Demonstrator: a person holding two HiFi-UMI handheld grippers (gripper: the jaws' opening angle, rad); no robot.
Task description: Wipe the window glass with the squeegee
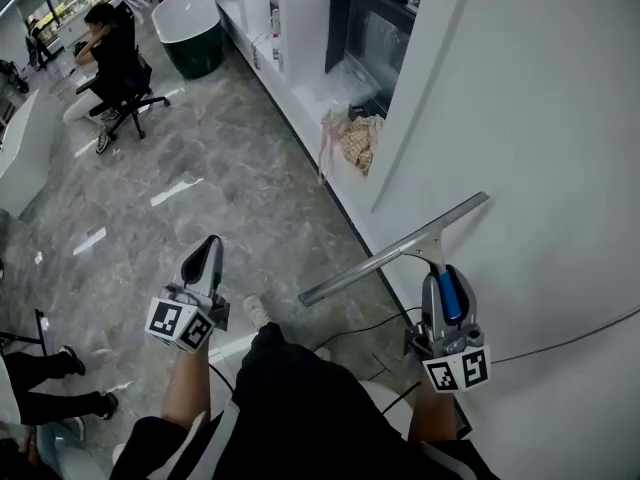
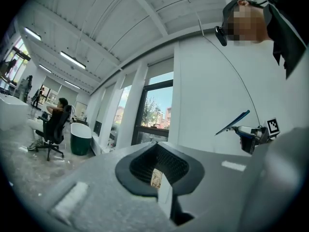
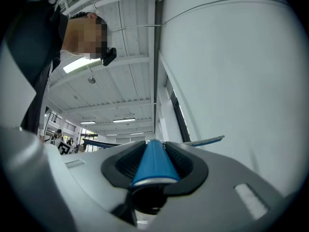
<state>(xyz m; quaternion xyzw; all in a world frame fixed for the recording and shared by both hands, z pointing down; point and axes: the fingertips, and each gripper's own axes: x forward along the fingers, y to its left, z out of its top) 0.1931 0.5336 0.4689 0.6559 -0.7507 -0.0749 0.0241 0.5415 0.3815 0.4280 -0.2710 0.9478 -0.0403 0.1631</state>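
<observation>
The squeegee (image 1: 400,248) has a long metal blade and a blue handle (image 1: 450,293). My right gripper (image 1: 445,273) is shut on that handle and holds the blade slantwise against the white wall (image 1: 540,118), below and right of the window. The dark-framed window (image 1: 372,28) is at the top of the head view. The right gripper view shows the blue handle (image 3: 154,163) clamped between the jaws of the right gripper (image 3: 154,153), with the blade (image 3: 205,140) beyond. My left gripper (image 1: 205,258) is shut and empty over the floor. From the left gripper (image 2: 157,166) I see the window (image 2: 154,105) and the squeegee (image 2: 232,122).
A crumpled cloth (image 1: 355,138) lies on the low sill below the window. A thin cable (image 1: 570,333) runs across the wall. A person sits on an office chair (image 1: 118,68) beside a green tub (image 1: 192,33). Someone's legs (image 1: 45,383) show at lower left.
</observation>
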